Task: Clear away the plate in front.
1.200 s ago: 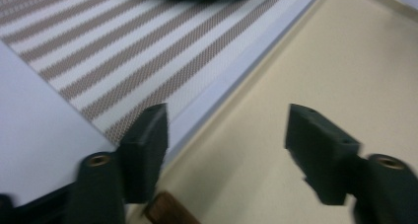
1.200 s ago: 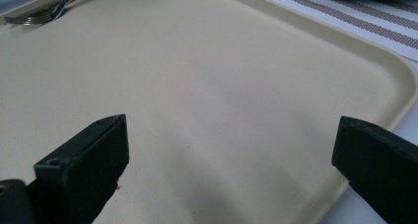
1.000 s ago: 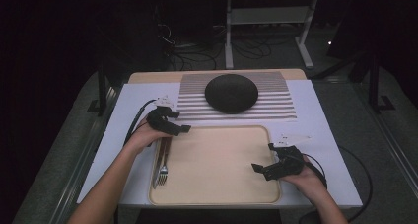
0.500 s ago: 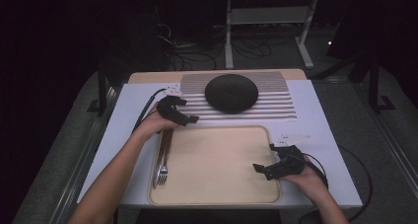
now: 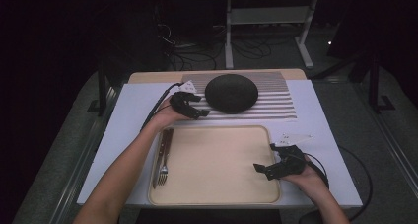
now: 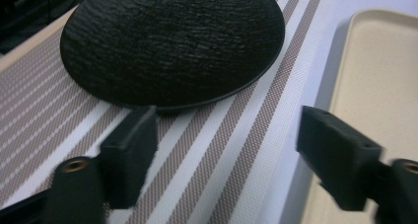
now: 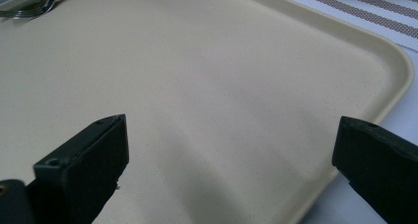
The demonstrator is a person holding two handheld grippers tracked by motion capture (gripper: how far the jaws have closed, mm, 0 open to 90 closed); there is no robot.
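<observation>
Reaching for the black plate point(image 5: 231, 93) looks like the step in hand: the left gripper point(image 5: 193, 109) sits just short of the plate's near edge, over the striped mat point(image 5: 276, 98) on which the plate lies upside down. Its jaws have just been closing but stand apart with nothing between them; the left gripper view has the plate's rim just ahead of the left-hand jaw. Behind this gripper, toward the person, a fork point(image 5: 163, 166) and a knife point(image 5: 167, 141) lie side by side at the left edge of the tan tray point(image 5: 217, 194). The right gripper point(image 5: 270, 168) hovers over the tray's near right corner, jaws wide, holding nothing. Next, I judge, the left jaws must straddle the low rim and pinch it, a shallow edge to catch.
</observation>
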